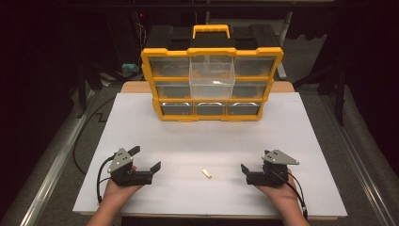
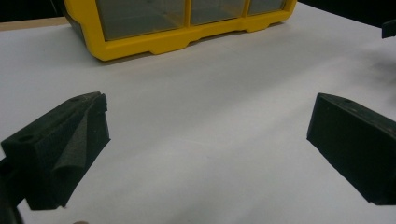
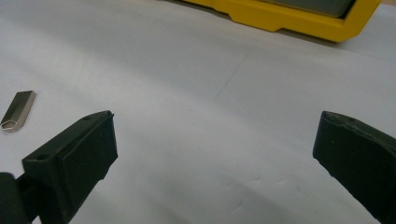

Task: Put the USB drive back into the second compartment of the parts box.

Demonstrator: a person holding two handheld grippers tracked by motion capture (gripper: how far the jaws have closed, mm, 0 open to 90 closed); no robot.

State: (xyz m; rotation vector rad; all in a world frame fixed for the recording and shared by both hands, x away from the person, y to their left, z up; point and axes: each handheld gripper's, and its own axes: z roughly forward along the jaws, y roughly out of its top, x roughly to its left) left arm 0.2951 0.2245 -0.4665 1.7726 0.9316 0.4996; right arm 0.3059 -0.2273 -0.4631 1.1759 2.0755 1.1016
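A small flat silvery metal piece (image 1: 206,173) (image 3: 17,111) lies on the white table top (image 1: 207,141) near its front edge, between my two grippers. My left gripper (image 1: 146,158) (image 2: 210,126) rests in a hand at the front left, open, with nothing between its black jaws. At the front right, my right gripper (image 1: 255,161) (image 3: 215,135) is held the same way, open and empty, with the metal piece off to the left of its jaws. A yellow organizer (image 1: 211,84) (image 2: 177,42) (image 3: 289,18) with clear drawers stands upright at the back of the table.
The middle clear drawer (image 1: 211,77) of the organizer's upper rows sticks out toward me. A black case with a yellow handle (image 1: 211,31) sits behind it. Metal rails (image 1: 51,174) run along both sides of the table.
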